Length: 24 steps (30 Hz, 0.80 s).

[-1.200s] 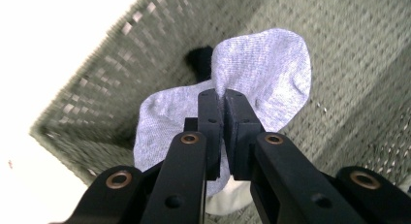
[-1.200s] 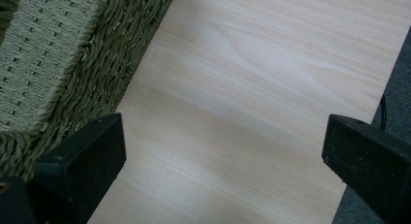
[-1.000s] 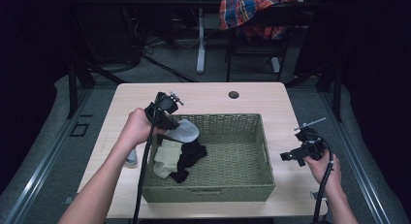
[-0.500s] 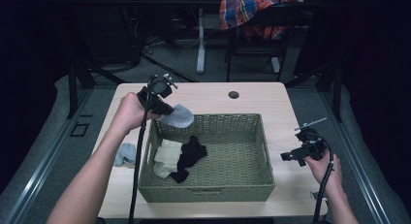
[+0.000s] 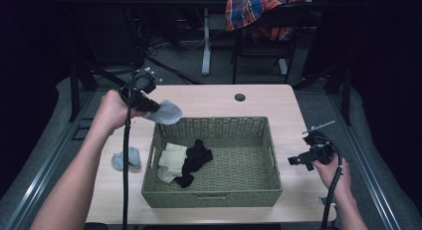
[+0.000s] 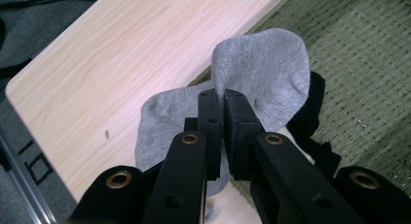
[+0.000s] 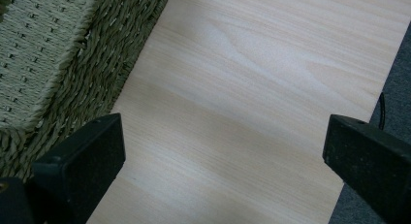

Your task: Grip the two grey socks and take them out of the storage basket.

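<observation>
High view: the left claw (image 5: 149, 106) is clamped on a grey sock (image 5: 165, 112), held in the air over the basket's (image 5: 214, 195) ten o'clock corner, above the counter (image 5: 209, 98). A second grey sock (image 5: 126, 159) lies on the counter at nine o'clock of the basket. Inside the basket, toward its nine o'clock side, a cream sock (image 5: 170, 160) and a black sock (image 5: 195, 159) lie touching. The right claw (image 5: 298, 161) hovers at three o'clock of the basket, its jaws apart, holding nothing.

Left gripper view: the jaws pinch the grey sock (image 6: 261, 69) together; it hangs over the basket's rim, with the black sock (image 6: 315, 117) below.

Right gripper view: the jaws stand wide apart over bare counter (image 7: 252, 103), with the basket's woven wall (image 7: 82, 54) at ten o'clock.
</observation>
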Available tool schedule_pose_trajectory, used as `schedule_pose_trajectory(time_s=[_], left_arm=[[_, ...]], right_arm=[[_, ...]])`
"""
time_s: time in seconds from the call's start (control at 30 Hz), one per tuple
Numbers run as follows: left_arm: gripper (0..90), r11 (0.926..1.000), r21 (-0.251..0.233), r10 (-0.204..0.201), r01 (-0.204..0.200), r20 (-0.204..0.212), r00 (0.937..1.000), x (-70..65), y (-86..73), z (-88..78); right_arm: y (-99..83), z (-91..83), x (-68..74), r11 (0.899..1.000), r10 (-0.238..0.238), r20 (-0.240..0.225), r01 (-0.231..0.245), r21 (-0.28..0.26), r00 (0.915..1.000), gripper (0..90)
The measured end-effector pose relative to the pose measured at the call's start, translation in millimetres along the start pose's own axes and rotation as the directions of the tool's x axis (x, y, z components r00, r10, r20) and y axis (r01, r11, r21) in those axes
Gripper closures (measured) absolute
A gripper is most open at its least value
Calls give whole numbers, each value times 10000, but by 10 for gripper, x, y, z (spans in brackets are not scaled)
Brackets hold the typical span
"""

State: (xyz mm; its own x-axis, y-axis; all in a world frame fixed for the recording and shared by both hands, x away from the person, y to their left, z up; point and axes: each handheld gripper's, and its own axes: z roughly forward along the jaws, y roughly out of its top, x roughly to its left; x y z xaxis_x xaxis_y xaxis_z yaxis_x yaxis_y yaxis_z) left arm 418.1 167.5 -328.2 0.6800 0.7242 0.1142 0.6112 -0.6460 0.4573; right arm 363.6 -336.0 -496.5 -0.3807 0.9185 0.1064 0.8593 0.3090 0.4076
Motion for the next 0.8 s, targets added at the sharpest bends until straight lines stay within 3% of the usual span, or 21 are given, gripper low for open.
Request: schedule_pose_trajectory(time_s=[0.3,0.6,0.8], left_arm=[[868,9955,-130,-942,937,-403,9947,294,-352,-189],[869,9885,83,-1504,1512,-661,9864,455,-640,-172],[868,9788,258,-2004,2034,-881,9757,569,-872,-93]], right_arm=[[7,6,5,9999,-160,-40,160,7,9999,6],[5,17,6,10000,-77,-40,77,28,10000,7],[6,16,8,10000,-68,-44,68,24,10000,7]])
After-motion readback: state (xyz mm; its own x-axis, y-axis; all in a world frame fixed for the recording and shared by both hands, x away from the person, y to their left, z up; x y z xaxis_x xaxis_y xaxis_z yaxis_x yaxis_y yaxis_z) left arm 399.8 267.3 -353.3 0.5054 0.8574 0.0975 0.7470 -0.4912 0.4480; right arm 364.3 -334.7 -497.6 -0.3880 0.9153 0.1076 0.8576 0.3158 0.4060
